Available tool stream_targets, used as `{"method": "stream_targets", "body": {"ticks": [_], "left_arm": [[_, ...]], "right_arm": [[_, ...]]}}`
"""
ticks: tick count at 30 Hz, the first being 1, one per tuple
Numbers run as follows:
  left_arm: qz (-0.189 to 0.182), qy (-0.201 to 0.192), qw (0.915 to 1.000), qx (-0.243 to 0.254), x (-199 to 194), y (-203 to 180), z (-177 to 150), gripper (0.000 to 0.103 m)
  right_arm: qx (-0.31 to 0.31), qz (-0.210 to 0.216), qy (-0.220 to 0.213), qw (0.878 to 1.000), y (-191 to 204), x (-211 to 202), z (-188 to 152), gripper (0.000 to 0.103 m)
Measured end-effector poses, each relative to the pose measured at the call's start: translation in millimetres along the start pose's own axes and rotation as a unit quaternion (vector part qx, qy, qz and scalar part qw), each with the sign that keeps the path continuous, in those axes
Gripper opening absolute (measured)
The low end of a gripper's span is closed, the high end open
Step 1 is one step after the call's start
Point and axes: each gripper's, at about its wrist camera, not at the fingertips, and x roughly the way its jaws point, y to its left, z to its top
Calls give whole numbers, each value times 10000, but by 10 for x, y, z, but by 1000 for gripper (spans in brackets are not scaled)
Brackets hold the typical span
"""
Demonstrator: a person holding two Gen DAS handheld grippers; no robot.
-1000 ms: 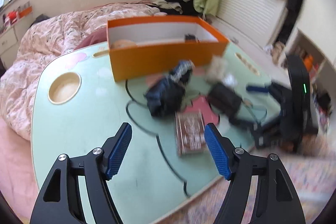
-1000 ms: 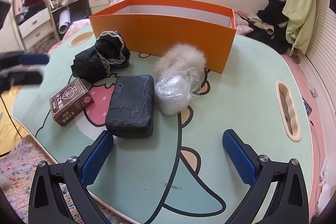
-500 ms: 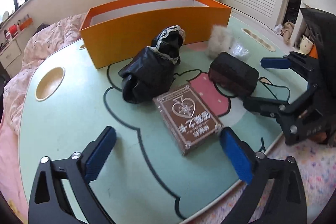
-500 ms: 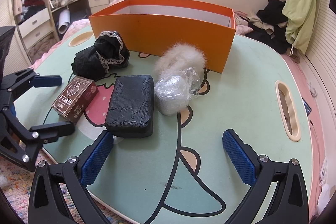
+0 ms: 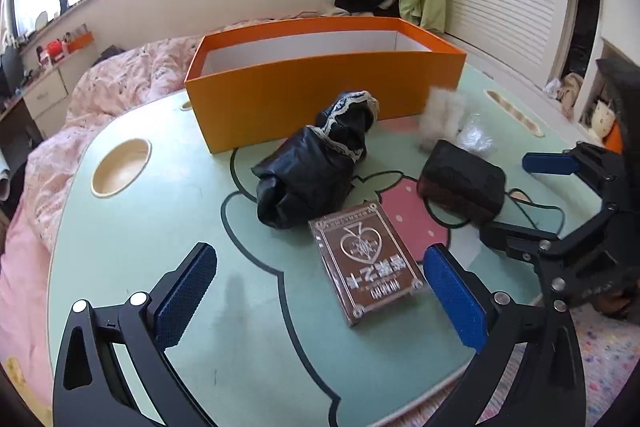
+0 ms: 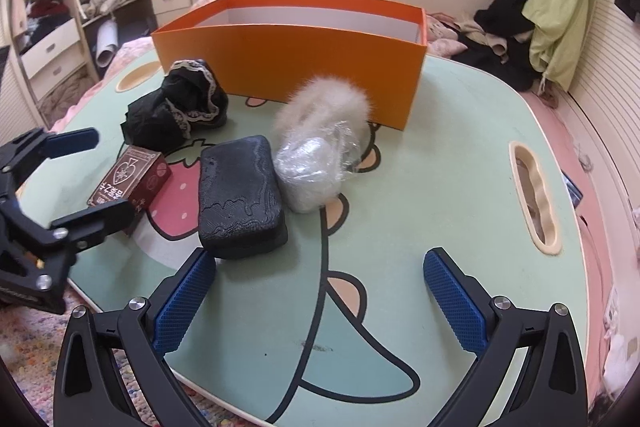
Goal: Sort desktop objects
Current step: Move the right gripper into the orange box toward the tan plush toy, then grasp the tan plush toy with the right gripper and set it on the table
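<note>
My left gripper point(image 5: 320, 291) jaws now spread wide, dropped closer over brown heart-printed card box point(image 5: 366, 263) on mint surface point(image 5: 160, 211); nothing held. Right gripper point(image 6: 320, 297) jaws apart, empty. Pick toward orange cardboard box point(image 5: 320, 87) likely next.

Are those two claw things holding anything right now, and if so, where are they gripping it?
Nothing is held. The left gripper and the right gripper both stand open above the table; the brown card box lies just ahead of the left one, ungripped.

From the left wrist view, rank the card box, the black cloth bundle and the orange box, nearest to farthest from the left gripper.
1. Card box: lying flat just ahead of the left gripper, towards its right finger.
2. Black cloth bundle: mid-table, behind the card box.
3. Orange box: farthest, at the table's back.
</note>
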Motion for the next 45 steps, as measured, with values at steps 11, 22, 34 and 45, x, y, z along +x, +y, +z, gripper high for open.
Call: {"method": "stream_targets", "body": {"ticks": [11, 22, 34, 45], "left_arm": [[210, 253, 9993, -191, 109, 113, -102, 103], [181, 202, 9995, -155, 116, 99, -113, 103], [119, 132, 9997, -145, 113, 102, -133, 103], [117, 118, 9998, -139, 106, 79, -132, 103]], "right_arm": [[114, 357, -308, 9988, -28, -444, 286, 92], [1487, 2185, 642, 9623, 254, 396, 2057, 69], [2036, 2195, 1640, 9399, 476, 1393, 2138, 52], [1781, 2296, 563, 9552, 167, 634, 2099, 33]]}}
